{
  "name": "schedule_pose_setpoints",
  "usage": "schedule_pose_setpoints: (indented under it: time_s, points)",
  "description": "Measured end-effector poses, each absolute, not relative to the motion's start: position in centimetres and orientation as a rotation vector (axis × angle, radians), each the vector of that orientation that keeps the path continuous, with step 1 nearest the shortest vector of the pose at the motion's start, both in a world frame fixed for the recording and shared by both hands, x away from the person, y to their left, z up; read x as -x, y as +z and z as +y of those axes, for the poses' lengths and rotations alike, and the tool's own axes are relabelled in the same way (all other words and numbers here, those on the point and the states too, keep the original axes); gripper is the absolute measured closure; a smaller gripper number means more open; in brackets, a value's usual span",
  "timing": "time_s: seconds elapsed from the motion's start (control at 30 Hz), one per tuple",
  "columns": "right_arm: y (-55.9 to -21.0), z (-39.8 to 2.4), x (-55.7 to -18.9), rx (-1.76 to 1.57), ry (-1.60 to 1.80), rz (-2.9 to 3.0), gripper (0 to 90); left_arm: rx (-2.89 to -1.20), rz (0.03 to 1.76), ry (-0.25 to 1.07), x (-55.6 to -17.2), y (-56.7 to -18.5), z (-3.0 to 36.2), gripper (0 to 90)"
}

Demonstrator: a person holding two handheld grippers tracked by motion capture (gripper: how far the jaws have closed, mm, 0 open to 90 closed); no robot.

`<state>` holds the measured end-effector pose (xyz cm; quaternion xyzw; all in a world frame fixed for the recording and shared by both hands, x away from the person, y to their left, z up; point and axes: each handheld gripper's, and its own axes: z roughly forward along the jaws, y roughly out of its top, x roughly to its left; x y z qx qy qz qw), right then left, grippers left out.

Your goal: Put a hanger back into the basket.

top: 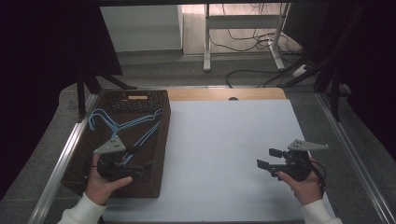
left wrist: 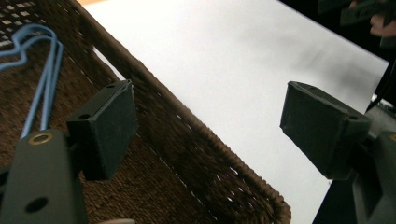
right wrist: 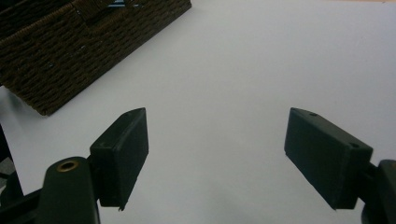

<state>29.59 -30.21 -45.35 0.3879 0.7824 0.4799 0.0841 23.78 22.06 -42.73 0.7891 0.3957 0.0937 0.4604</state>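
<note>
I judge the blue hangers (top: 122,125), frame left in the basket (top: 159,154), light, stiff, slippery; grip a straight bar. Both grippers, left (top: 142,169) and right (top: 267,157), stand open, empty.

Woven fibre, coated wire and matt black plastic on a smooth pale sheet.

From my screen the basket (top: 161,140) is dark brown woven fibre, coarse and ribbed, with small gaps in the weave along its wall. The hangers (top: 126,123) in it look like thin wire with a smooth light-blue coating. The table sheet (top: 224,154) is pale, smooth and matt. The pads (right wrist: 122,156) of my right gripper (top: 268,158) look like matt black plastic with a fine grain, a brass-coloured metal insert beside one; my left gripper (left wrist: 210,135) looks alike. A wooden strip (top: 224,94) edges the table's far side.
</note>
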Motion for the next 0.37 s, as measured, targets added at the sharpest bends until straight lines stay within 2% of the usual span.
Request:
schedule_pose_setpoints:
  time_s: [0.37]
  points:
    - [-45.6,-29.64,-29.42,-1.116,1.401,2.354,19.0,-1.929,0.992,0.216,-23.98,-43.12,22.34,17.7]
